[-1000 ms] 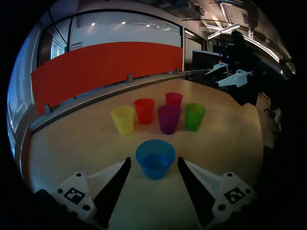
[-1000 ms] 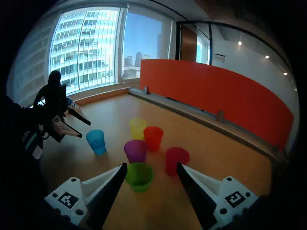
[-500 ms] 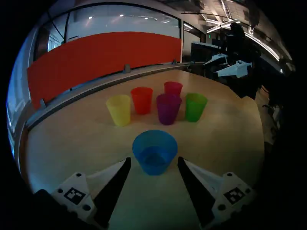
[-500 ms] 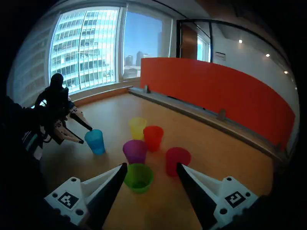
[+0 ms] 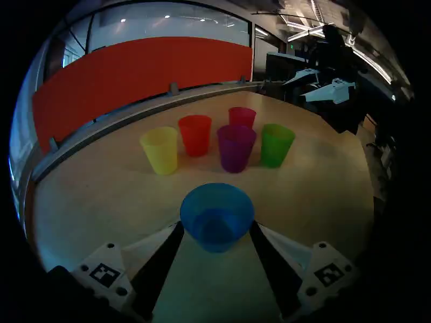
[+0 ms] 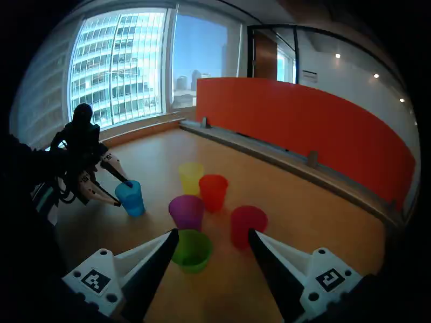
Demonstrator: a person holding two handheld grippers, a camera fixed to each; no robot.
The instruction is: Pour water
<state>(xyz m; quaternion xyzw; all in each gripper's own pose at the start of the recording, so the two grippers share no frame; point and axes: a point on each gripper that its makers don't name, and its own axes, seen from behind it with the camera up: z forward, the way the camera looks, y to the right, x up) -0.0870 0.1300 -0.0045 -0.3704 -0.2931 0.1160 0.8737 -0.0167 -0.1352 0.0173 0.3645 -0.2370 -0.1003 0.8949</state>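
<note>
Pale wooden table (image 5: 108, 199), rounded at its far end and bounded along one side by a low rail and a long orange panel (image 5: 145, 70); in the right gripper view the table (image 6: 323, 215) runs toward tall windows (image 6: 118, 70) at 11 o'clock, with the panel (image 6: 301, 124) at 1 to 2 o'clock. Strip lights cross the ceiling at upper right of the left gripper view. Left gripper (image 5: 216, 225): jaws open, with the blue cup (image 5: 217, 215) standing upright on the table between the two fingertips — its rim meets both tips, but whether they press on it cannot be told. Beyond it, at 12 o'clock, stand five upright cups: yellow cup (image 5: 160, 149), red cup (image 5: 195, 134), pink cup (image 5: 242, 117), purple cup (image 5: 236, 148) and green cup (image 5: 277, 144). The right gripper (image 5: 301, 89) appears at 1 o'clock, past the table's edge. Right gripper (image 6: 211, 232): jaws open and holding nothing; the green cup (image 6: 191, 250) stands just inside the left fingertip, at 11 o'clock of centre, and the pink cup (image 6: 248, 226) just ahead of the right fingertip. The purple cup (image 6: 186, 211), red cup (image 6: 213, 192) and yellow cup (image 6: 191, 177) lie farther off at 12 o'clock. At 10 o'clock the left gripper (image 6: 124, 192) flanks the blue cup (image 6: 131, 197) — one finger on each side.
</note>
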